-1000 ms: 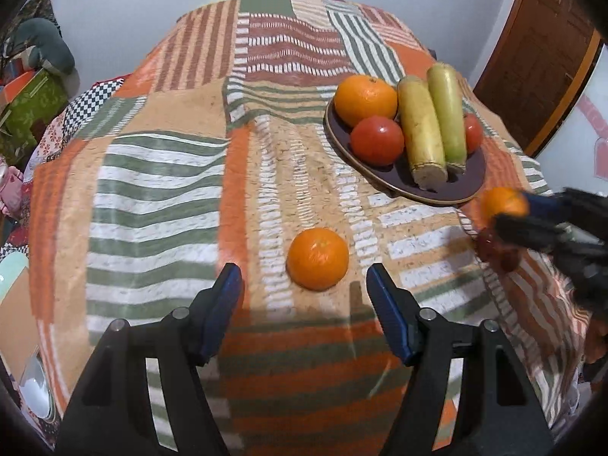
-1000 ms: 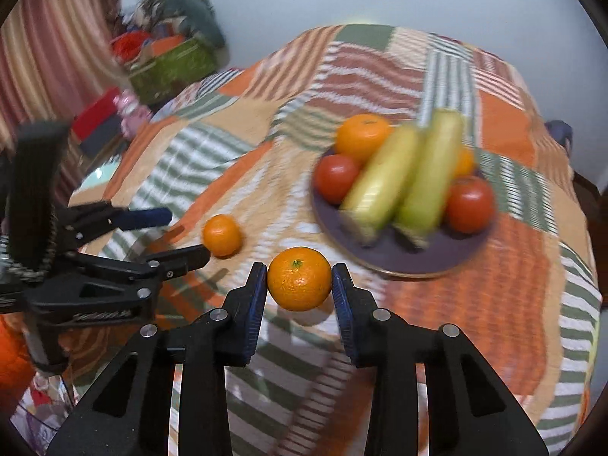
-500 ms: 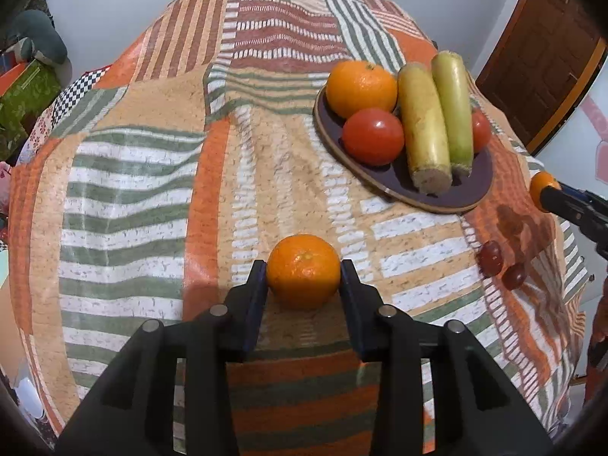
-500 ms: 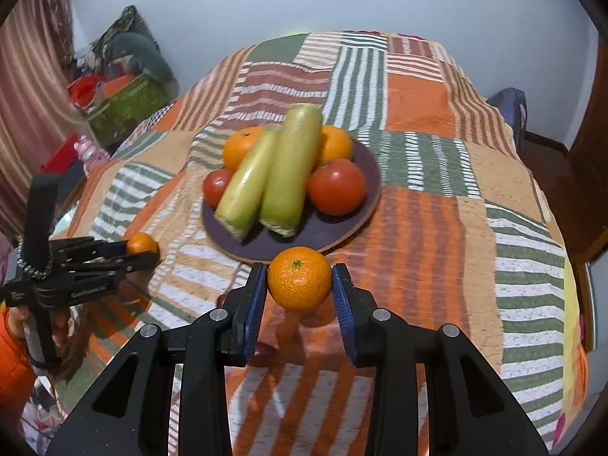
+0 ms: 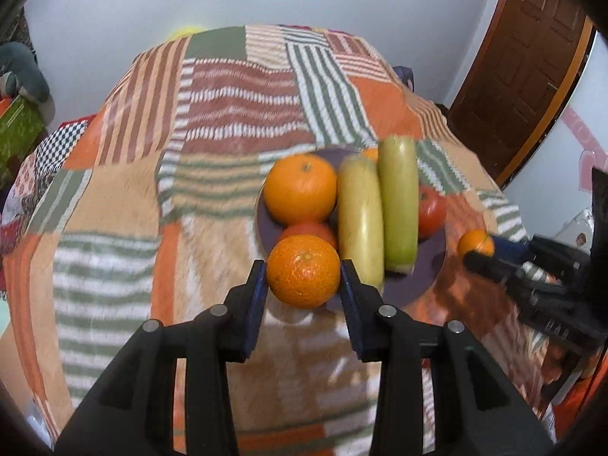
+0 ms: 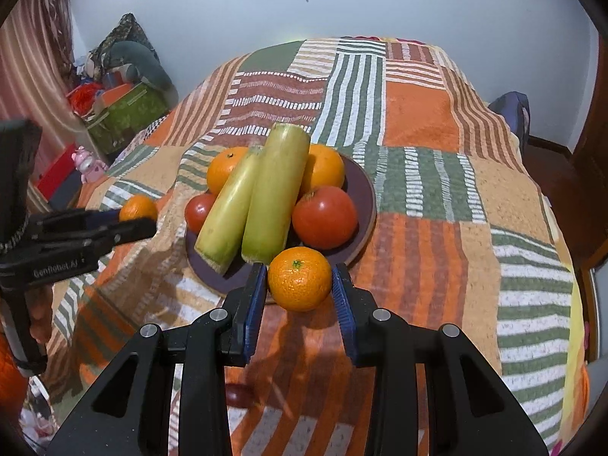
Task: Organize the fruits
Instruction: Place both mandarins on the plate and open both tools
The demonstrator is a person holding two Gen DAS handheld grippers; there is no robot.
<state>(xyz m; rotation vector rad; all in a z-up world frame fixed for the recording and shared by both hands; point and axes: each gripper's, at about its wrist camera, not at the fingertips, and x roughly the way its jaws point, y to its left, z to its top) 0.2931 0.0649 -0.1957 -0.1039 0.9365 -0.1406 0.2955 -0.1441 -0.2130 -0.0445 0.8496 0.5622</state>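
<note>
My left gripper [image 5: 303, 270] is shut on a small mandarin [image 5: 303, 270] and holds it in the air at the near rim of the dark plate [image 5: 425, 283]. My right gripper [image 6: 300, 279] is shut on a second mandarin [image 6: 300, 279], held just in front of the plate [image 6: 363, 190]. The plate holds two yellow-green cut stalks [image 6: 273, 190], two oranges [image 6: 323, 165] and two tomatoes [image 6: 324, 216]. Each gripper shows in the other's view: the right one [image 5: 477, 245] at the plate's right, the left one [image 6: 138, 214] at its left.
The plate sits on a table covered with a striped patchwork cloth [image 6: 418, 121]. A small dark red fruit [image 6: 237, 395] lies on the cloth below my right gripper. Boxes and clutter [image 6: 121, 110] stand beyond the table's left edge. A wooden door [image 5: 524, 60] is at the right.
My left gripper has lifted its mandarin off the cloth and carried it up to the plate's near rim. My right gripper has come closer to the plate with its mandarin.
</note>
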